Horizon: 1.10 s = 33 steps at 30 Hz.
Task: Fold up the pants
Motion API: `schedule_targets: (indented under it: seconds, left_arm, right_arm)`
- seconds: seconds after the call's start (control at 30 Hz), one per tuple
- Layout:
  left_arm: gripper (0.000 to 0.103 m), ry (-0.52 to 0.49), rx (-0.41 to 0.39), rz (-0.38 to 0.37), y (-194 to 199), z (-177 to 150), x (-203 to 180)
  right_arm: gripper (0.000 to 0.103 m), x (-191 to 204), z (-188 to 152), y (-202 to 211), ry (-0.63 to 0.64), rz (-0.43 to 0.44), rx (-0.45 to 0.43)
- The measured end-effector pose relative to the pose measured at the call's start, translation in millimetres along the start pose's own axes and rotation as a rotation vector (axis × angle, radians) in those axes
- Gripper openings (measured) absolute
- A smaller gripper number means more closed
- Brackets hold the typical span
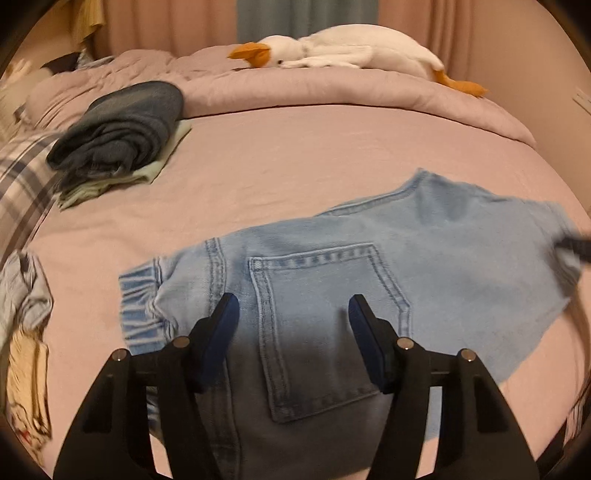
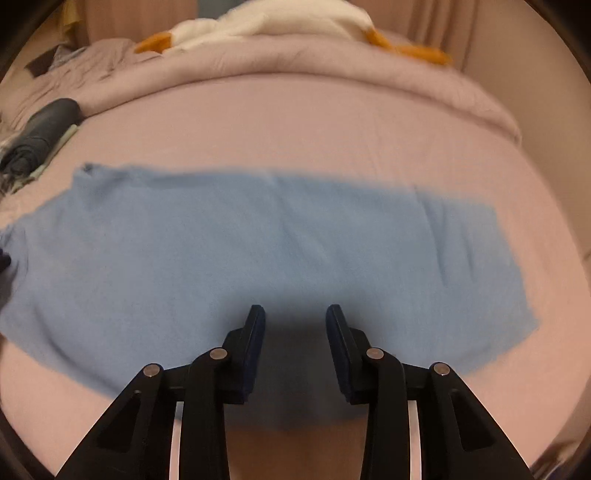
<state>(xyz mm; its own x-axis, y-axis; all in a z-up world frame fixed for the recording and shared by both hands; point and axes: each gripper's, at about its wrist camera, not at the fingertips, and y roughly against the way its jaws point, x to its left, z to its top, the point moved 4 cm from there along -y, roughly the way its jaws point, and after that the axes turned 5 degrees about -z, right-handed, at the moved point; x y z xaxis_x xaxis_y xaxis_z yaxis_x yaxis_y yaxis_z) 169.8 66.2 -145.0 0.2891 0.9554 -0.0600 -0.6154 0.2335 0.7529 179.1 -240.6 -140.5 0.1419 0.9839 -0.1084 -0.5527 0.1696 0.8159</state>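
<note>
In the left wrist view, the left gripper point(image 1: 293, 308) is seen at 6 o'clock with its 2 fingers point(image 1: 221, 332) spread wide, and nothing is held between them. Directly under and beyond it the pants point(image 1: 332, 280), of light blue denim, are laid flat on the sheet point(image 1: 280, 162). A back pocket point(image 1: 325, 325) is seen between the fingers, and the elastic waistband point(image 1: 138, 310) lies at 8 o'clock from the gripper. The legs are stretched toward 3 o'clock, where a dark, blurred object touches the cloth at the edge of the picture; what it is cannot be told.

In the right wrist view, the right gripper point(image 2: 295, 314) is also at 6 o'clock, with its fingers point(image 2: 255, 339) apart and nothing pinched. It is held just above the near edge of the pants point(image 2: 258, 251), which here are blurred and spread as a wide blue band from 9 o'clock to 3 o'clock across the sheet point(image 2: 295, 125).

At 9 o'clock in the left view some crumpled clothes point(image 1: 26, 295) are seen at the edge of the bed. Farther, at 10 o'clock, a pile of folded clothes point(image 1: 122, 129) is placed, with dark blue denim on top of a pale green piece, and a plaid cloth point(image 1: 22, 173) lies beside it. Behind the sheet a pink duvet point(image 1: 332, 92) is bunched up, and at 12 o'clock a white plush goose point(image 1: 351, 48) with an orange beak is laid on it. Curtains point(image 1: 306, 14) are seen at the far end.
</note>
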Motion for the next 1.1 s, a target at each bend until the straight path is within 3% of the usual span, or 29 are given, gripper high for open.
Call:
schedule_targets:
  seconds: [0.07,0.13,0.3,0.37,0.43,0.47,0.5,0.67,0.8,0.9,0.97,1.03,1.1]
  left_arm:
    - [0.069,0.028,-0.004,-0.043,3.5,3.6,1.8]
    - [0.071,0.079,-0.014,-0.096,7.6,4.9,6.6]
    - [0.072,0.086,-0.035,-0.138,20.4,3.5,2.6]
    - [0.085,0.056,-0.063,-0.128,28.3,5.0,-1.4]
    - [0.089,0.049,-0.083,-0.131,30.3,6.1,0.5]
    - [0.089,0.051,-0.075,-0.138,27.9,5.8,1.6]
    - [0.089,0.05,-0.066,-0.134,24.1,5.4,4.3]
    - [0.083,0.014,-0.039,-0.002,1.0,8.5,20.4]
    - [0.082,-0.018,-0.011,0.073,-18.2,12.0,26.5]
    - [0.083,-0.046,0.016,0.092,-18.5,10.4,26.0]
    - [0.088,-0.049,0.016,0.042,-6.2,6.5,25.1]
    - [0.088,-0.025,0.031,-0.007,2.8,-1.5,26.4]
    - [0.088,-0.016,0.045,-0.018,9.3,-13.8,28.0]
  right_arm:
    - [0.037,43.2,32.1,16.6,0.068,0.158,-0.084]
    - [0.038,89.9,62.2,15.6,0.125,0.349,-0.095]
    - [0.038,146.2,116.6,-28.2,0.185,0.456,-0.029]
    - [0.038,157.7,109.8,-27.6,0.209,0.499,0.033]
    - [0.037,162.4,91.5,-24.2,0.244,0.575,0.121]
    - [0.031,168.6,84.8,-28.0,0.277,0.568,0.163]
    - [0.012,167.0,77.0,-25.3,0.302,0.556,0.185]
    - [0.008,173.1,105.2,-29.4,0.231,0.568,0.148]
    - [0.002,186.0,95.3,-60.5,0.257,0.452,0.221]
    - [0.002,171.2,100.6,-35.6,0.175,0.476,0.092]
    - [0.005,149.1,101.4,-6.4,0.114,0.489,0.013]
    - [0.005,133.5,88.5,26.3,0.132,0.494,-0.049]
    - [0.005,130.8,56.2,53.7,0.204,0.513,-0.056]
